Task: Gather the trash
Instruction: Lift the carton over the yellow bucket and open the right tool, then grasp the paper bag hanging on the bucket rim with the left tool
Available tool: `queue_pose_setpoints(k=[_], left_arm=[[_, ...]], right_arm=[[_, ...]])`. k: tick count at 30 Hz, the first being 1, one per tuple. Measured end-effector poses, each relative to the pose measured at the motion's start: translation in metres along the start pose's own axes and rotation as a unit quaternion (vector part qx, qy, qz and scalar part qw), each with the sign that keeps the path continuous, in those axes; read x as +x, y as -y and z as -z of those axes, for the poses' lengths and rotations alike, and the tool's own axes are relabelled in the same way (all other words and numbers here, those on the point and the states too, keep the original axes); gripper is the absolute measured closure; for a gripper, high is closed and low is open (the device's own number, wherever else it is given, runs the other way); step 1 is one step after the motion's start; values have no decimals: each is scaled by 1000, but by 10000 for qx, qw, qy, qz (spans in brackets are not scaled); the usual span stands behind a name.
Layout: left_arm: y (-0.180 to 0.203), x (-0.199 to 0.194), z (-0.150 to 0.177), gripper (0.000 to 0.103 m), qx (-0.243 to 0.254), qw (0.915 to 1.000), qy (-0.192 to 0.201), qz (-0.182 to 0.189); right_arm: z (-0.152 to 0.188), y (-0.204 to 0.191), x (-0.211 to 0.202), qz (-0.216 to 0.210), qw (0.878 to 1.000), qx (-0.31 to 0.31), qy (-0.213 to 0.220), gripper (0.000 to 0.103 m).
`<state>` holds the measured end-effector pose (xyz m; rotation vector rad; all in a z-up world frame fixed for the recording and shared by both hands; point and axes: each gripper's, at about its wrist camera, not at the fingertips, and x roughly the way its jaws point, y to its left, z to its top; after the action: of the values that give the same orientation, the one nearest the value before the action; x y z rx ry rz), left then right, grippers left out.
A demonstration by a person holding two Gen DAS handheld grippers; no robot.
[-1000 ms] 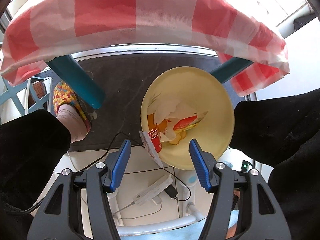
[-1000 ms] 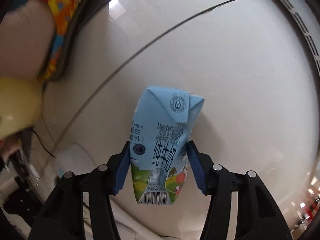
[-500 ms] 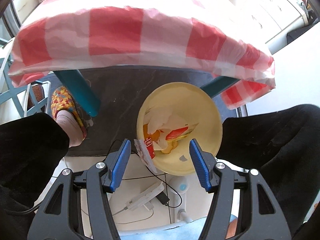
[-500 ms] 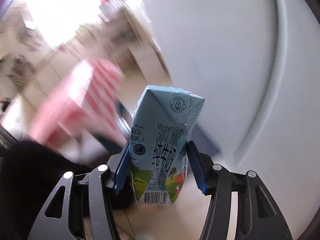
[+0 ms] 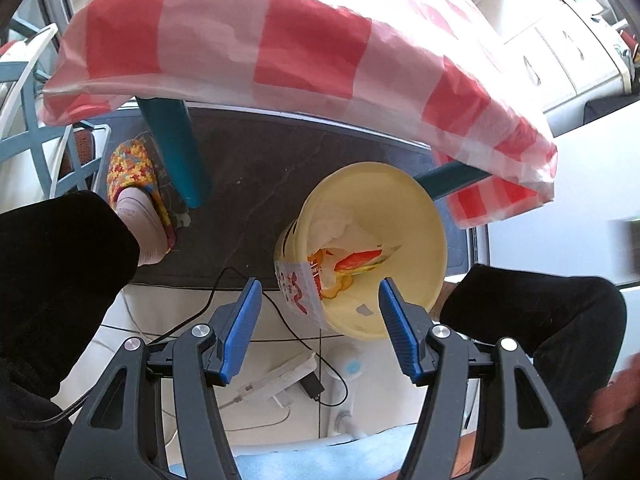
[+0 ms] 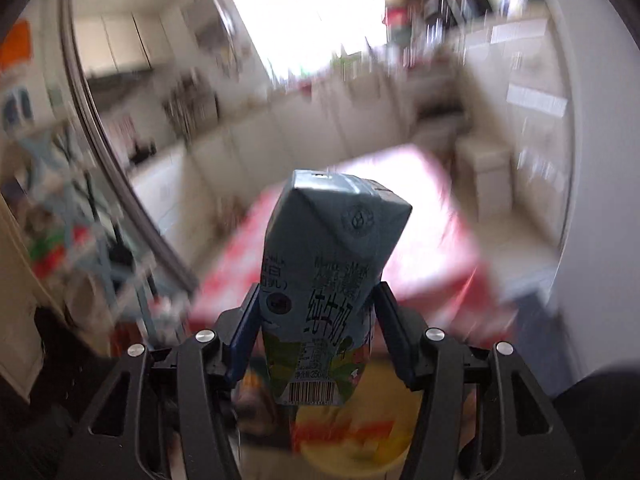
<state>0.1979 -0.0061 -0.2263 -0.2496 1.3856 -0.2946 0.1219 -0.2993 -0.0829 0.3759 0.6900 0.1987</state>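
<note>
A yellow trash bin (image 5: 416, 240) stands on the floor under the table in the left wrist view, with wrappers and paper (image 5: 344, 256) inside and one wrapper hanging over its near rim. My left gripper (image 5: 318, 312) is open and empty, held above the bin's near rim. My right gripper (image 6: 318, 312) is shut on a light blue milk carton (image 6: 328, 280), held upright. The yellow bin (image 6: 352, 440) shows blurred just below the carton in the right wrist view.
A table with a red-and-white checked cloth (image 5: 280, 48) overhangs the bin, on teal legs (image 5: 176, 156). A foot in a colourful slipper (image 5: 136, 184) is at left. A power strip and cables (image 5: 280, 376) lie on the white floor. Black-clothed knees are on both sides.
My right gripper has swung up from facing the floor to facing the room, carrying the carton over the bin. The left gripper has drawn back a little from the bin.
</note>
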Motion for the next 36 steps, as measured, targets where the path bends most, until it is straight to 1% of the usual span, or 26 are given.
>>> queue_pose_setpoints(k=[1,2,3,5,6,7,10,12,13,16,18,20,25,28,30,32,33,34,35,36], left_arm=[[0,-1,0,45,-6,10000,15,4],[-1,-1,0,45,-17,10000,13,15],[-2,0,0,45,-42,10000,3,36],[-5,3,0,45,-180,9998,-36,87],[-6,5,0,45,-254,9996,-62,105],[-6,8,1,45,-310,9994,-87,100],[-4,18,6,45,-383,9990,-213,36],[-6,30,9,45,-534,9979,-364,-34],[-8,35,10,45,-630,9971,-426,-43],[-17,55,12,45,-1059,9922,-659,-63],[-18,65,12,45,-1218,9895,-777,-36],[-16,73,13,45,-1234,9885,-868,-108],[-11,86,13,45,-1144,9886,-942,-279],[-11,92,12,45,-1227,9871,-1004,-211],[-12,96,12,50,-1289,9859,-1064,-121],[-13,100,13,74,-1347,9842,-1153,-21],[-12,102,14,80,-1345,9838,-1187,25],[-12,102,15,90,-1340,9837,-1200,46],[-12,102,15,95,-1339,9837,-1195,50],[-12,102,15,98,-1355,9837,-1182,68]], right_arm=[[12,-3,21,26,9993,-8,-379,48],[26,0,20,32,9980,19,-631,48],[34,2,41,83,9953,32,-961,48],[37,2,60,230,9914,45,-1289,47],[37,4,65,278,9894,57,-1427,44],[41,12,68,334,9877,111,-1525,43],[45,10,69,272,9882,261,-1487,40],[43,12,64,244,9896,347,-1374,34],[43,12,68,223,9898,415,-1346,33],[44,15,69,126,9882,735,-1335,32],[46,19,70,67,9863,913,-1374,32],[47,21,72,3,9848,1015,-1407,32],[45,22,72,-142,9837,1109,-1410,32],[46,22,72,-200,9831,1160,-1405,32],[46,23,72,-229,9825,1199,-1404,32],[46,23,72,-256,9821,1232,-1401,32],[46,23,72,-263,9820,1242,-1398,32],[46,23,71,-273,9819,1254,-1394,32],[46,23,71,-280,9818,1263,-1392,32],[46,23,71,-285,9817,1273,-1390,32]])
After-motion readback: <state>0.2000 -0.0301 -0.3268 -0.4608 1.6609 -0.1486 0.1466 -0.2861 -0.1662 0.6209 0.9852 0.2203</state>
